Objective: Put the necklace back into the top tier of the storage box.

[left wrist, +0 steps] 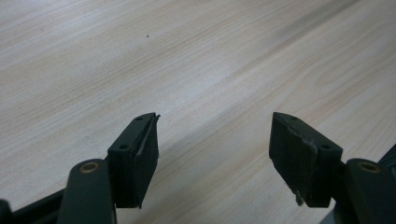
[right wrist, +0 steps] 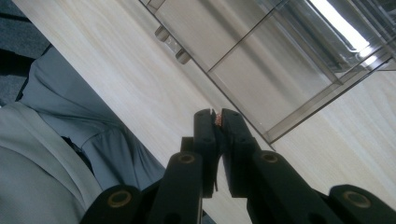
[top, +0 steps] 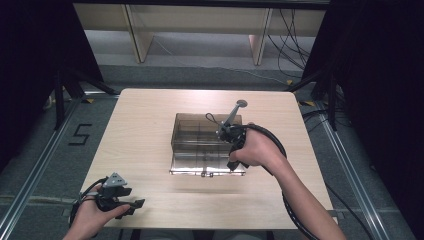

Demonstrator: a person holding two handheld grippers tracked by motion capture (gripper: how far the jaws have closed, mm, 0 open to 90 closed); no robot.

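Lab recording bay, black curtains [top: 30, 75], floor rails [top: 35, 170], loose cables [top: 290, 30]

A person works with a black two-jaw gripper in each hand. The left gripper [top: 134, 204] carries a grey three-cornered plate on top; its flat jaw pads [left wrist: 140, 161] are worn at the edges, with brass-coloured screws behind them. A thick black cable loops from the right gripper [right wrist: 218, 122]. Grey clothing [right wrist: 46, 154] covers the person's body.
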